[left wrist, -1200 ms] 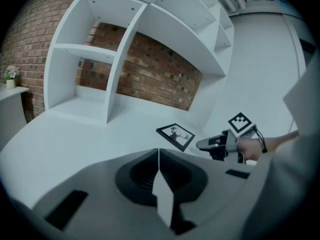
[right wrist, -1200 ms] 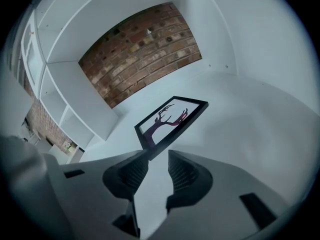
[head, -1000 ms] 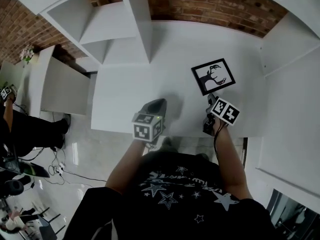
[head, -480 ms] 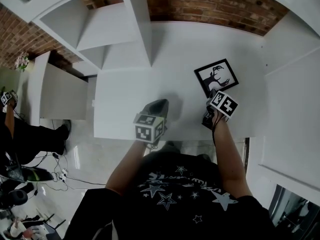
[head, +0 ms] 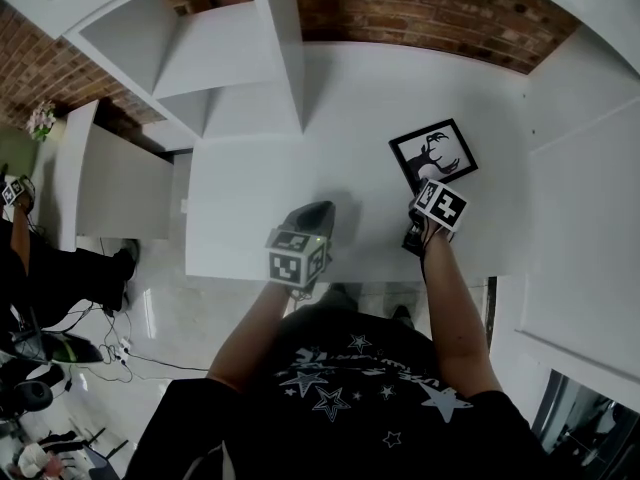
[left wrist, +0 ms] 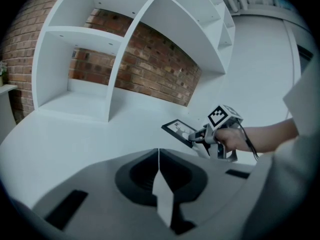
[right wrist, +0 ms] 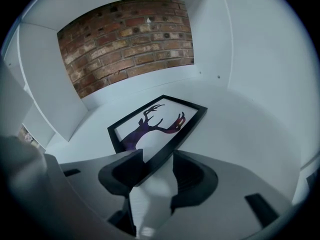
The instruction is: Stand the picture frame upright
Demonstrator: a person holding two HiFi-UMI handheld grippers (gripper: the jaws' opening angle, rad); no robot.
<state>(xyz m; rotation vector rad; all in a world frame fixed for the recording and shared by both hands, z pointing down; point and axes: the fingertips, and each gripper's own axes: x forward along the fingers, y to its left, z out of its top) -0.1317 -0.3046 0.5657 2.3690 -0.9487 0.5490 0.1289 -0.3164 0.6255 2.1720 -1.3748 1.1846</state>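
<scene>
Though white elsewhere — desk (head: 270,148), shelving (head: 285,58) — brick wall (head: 420,13) beyond picture frame (head: 433,154).

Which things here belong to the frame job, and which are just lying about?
Job:
- picture frame, flat on the white table
- right gripper, jaws opening, with the frame's near corner between them

Lying about:
- left gripper, shut and empty
- white shelves
- brick wall
- flowers

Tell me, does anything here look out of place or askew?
The picture frame lies face up on the white surface, turned askew to its edges, not standing. Its near corner is between the right gripper's opening jaws.
</scene>
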